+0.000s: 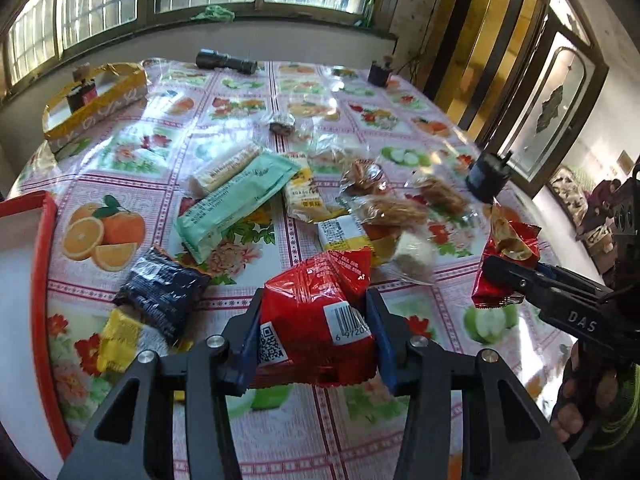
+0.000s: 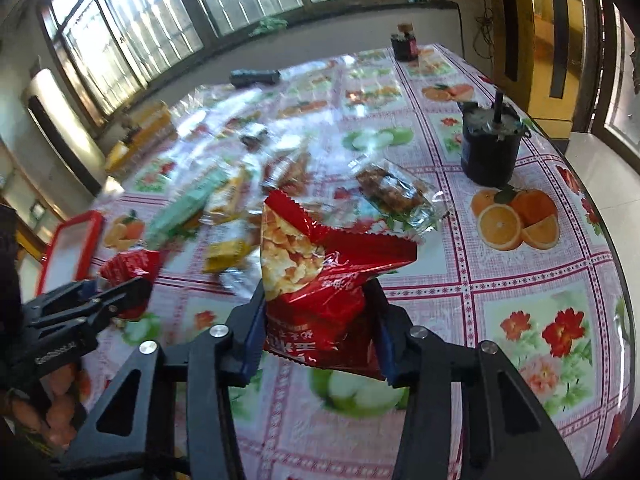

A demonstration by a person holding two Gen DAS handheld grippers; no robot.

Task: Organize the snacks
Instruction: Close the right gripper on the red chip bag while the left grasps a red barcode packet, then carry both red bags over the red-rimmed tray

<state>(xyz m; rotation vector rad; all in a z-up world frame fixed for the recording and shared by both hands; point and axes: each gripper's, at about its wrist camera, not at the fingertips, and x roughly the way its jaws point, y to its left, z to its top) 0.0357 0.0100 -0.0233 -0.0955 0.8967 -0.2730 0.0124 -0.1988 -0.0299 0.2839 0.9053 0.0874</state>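
The left gripper [image 1: 314, 334] is squeezing a puffy red plastic snack bag with a barcode [image 1: 320, 316] between its blue pads, low in the middle of the left wrist picture. The right gripper [image 2: 320, 330] is pinching a crinkly red chip bag with a picture of chips [image 2: 316, 276] in the same way, low in the middle of the right wrist picture. Both bags are sitting just above the shiny fruit-and-flower tablecloth [image 1: 288, 432]. More snacks are lying in the middle of the picture: a long mint-green packet [image 1: 236, 208], a dark blue packet [image 1: 162, 292] and a small yellow packet [image 1: 118, 340]. A red-rimmed white tray [image 1: 38, 264] is peeking in at the left edge. A black round pot [image 2: 490, 148] is standing at the upper right.
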